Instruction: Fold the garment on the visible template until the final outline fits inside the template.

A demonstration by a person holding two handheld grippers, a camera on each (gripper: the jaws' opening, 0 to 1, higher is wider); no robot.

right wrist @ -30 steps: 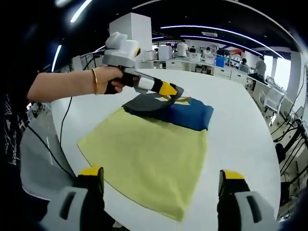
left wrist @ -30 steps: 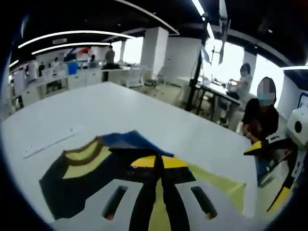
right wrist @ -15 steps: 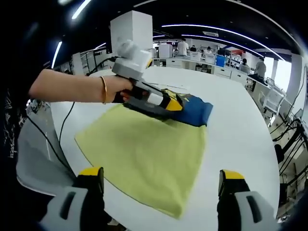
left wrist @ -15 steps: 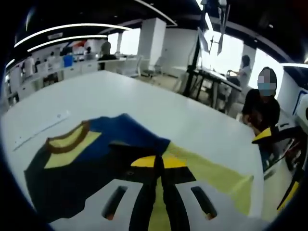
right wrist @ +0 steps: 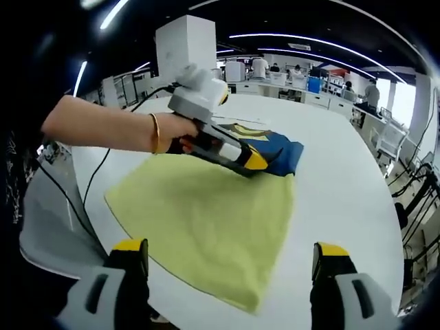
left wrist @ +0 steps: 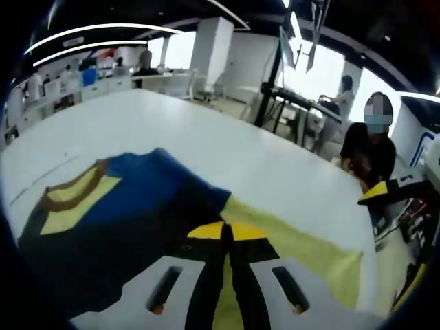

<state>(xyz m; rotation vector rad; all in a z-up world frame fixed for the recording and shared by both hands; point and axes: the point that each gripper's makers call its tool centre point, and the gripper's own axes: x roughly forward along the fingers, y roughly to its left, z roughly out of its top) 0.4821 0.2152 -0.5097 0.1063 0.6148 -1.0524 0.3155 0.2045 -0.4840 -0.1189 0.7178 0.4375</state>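
- While my left gripper [right wrist: 256, 162] pinches a fold of the garment [right wrist: 206, 220], its jaws sit closed on dark cloth at about 6 o'clock in the left gripper view — the yellow tips meet with fabric between them.
- My right gripper [right wrist: 223, 265] hangs off the cloth at the near table edge, jaws spread wide and holding nothing.
- Lying flat on the white table [right wrist: 344, 179], the garment shows a broad yellow body toward 6 o'clock in the right gripper view, and a navy part with a yellow-and-brown collar [left wrist: 69, 199] toward 12 o'clock.
- I judge the fold only begun: the navy end is being drawn over the yellow — most of the body is unfolded.
- No template outline is clear to me, so fit cannot be judged.
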